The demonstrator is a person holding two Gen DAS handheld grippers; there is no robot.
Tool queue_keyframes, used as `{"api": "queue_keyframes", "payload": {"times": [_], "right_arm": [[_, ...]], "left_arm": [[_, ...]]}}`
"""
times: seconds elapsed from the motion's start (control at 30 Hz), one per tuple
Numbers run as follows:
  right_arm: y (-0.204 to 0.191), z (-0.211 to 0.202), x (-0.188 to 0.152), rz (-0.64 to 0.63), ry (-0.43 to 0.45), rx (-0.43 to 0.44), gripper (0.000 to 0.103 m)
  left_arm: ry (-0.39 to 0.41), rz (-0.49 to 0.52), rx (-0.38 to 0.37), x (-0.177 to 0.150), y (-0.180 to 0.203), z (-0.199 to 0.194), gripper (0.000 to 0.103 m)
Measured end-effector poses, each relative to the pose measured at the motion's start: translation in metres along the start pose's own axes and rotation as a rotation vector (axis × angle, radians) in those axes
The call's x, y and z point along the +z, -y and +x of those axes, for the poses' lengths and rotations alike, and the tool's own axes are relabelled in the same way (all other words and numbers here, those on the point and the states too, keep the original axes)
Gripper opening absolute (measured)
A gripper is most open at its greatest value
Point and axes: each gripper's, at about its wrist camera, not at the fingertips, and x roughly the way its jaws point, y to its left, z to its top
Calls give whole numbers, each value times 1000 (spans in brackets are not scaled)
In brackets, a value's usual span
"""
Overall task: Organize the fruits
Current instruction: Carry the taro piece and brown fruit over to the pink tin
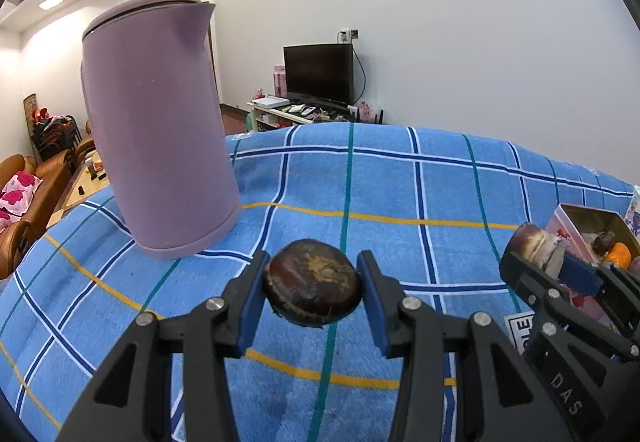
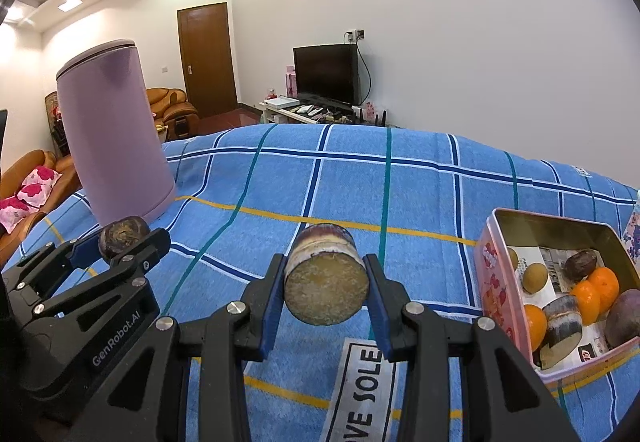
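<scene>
Left gripper jaws clamp a dark brown, flattish chestnut; right gripper jaws clamp a purple-skinned sugarcane chunk, both above the blue plaid cloth, lilac kettle behind, pink fruit tin right

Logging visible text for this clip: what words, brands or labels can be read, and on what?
"GenRobot.AI": side of the left gripper.
"DAS": body of the right gripper.
"VE SOLE", cut off: white label on the blue checked cloth.
Print on the pink tin and the newspaper lining it: too small to read.
</scene>
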Motion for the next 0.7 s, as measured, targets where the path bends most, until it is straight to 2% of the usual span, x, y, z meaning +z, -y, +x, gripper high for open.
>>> {"api": "queue_keyframes", "payload": {"times": [0.7], "right_arm": [[5,-20,-13,13,14,-19,40]], "left_arm": [[27,2,-1,-10,8,-20,47]]}}
